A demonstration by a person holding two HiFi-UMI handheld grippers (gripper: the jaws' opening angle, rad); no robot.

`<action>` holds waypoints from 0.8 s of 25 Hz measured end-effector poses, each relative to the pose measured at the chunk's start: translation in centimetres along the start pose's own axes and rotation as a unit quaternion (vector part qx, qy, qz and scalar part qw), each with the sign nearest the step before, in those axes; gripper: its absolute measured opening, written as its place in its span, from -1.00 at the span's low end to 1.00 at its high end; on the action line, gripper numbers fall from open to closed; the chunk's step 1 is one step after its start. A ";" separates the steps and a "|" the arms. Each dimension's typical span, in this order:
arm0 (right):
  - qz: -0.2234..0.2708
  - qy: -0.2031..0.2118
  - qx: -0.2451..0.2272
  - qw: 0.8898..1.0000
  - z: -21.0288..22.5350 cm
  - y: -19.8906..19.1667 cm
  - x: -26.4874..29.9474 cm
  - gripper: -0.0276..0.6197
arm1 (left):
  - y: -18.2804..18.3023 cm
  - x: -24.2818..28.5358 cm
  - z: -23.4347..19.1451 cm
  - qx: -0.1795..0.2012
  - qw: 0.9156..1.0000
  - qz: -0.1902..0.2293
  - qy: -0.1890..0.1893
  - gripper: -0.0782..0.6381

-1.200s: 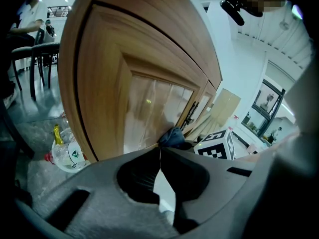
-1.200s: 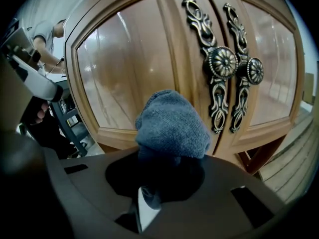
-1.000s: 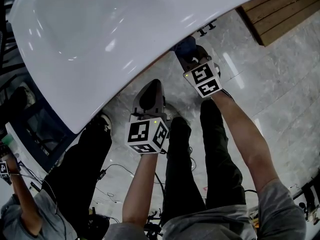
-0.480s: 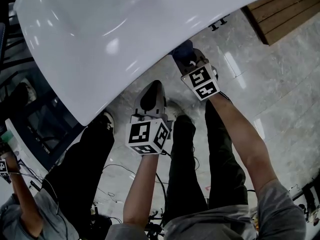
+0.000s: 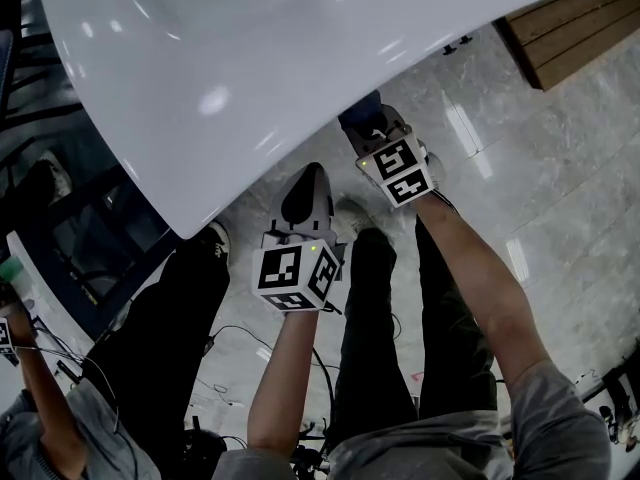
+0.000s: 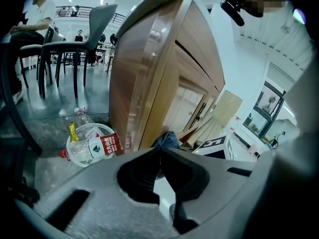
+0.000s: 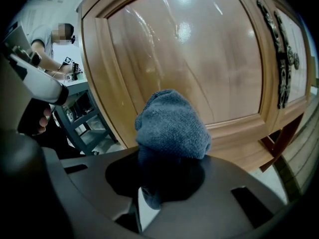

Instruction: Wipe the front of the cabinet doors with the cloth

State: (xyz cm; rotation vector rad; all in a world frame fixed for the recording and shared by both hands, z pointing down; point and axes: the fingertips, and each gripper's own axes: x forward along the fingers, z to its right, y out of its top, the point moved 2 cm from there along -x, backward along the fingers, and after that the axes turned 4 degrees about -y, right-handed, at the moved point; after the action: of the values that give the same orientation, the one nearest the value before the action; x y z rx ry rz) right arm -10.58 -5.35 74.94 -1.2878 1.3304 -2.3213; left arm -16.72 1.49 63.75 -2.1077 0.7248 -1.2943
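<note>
The wooden cabinet door (image 7: 189, 59) fills the right gripper view, with dark ornate handles (image 7: 284, 68) at its right edge. My right gripper (image 7: 169, 151) is shut on a bunched blue-grey cloth (image 7: 172, 126), which is held up against the lower part of the door panel. In the head view the cloth (image 5: 358, 113) and right gripper (image 5: 375, 133) sit just under the glossy white cabinet top (image 5: 250, 58). My left gripper (image 5: 305, 188) hangs lower and to the left, jaws shut with nothing in them, pointing at the cabinet's corner (image 6: 149, 73).
A waste basket (image 6: 94, 133) holding a plastic bottle stands by the cabinet's left side. Another person (image 5: 60, 418) stands at the left beside a dark shelf unit (image 5: 90, 238). Cables (image 5: 240, 343) lie on the tiled floor. Wooden planks (image 5: 570, 28) lie at the far right.
My right gripper has shifted slightly left along the cabinet front with the cloth. The left gripper has stayed where it was.
</note>
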 end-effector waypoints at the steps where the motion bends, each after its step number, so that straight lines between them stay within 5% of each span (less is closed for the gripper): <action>1: 0.002 0.000 0.008 1.000 -0.3 -0.1 0.1 -0.74 | -0.1 -0.2 -0.2 0.000 1.000 0.000 0.000 -0.75; 20: 0.022 -0.002 0.119 0.993 -3.9 -0.7 0.7 -0.74 | -1.5 -2.1 -1.9 -0.002 1.000 0.001 0.000 -0.75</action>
State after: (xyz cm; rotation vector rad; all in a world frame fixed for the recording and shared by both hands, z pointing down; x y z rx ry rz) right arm -13.75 -2.87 75.00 -1.1759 1.0312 -2.3596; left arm -19.02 3.67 64.20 -2.1094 0.7288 -1.2922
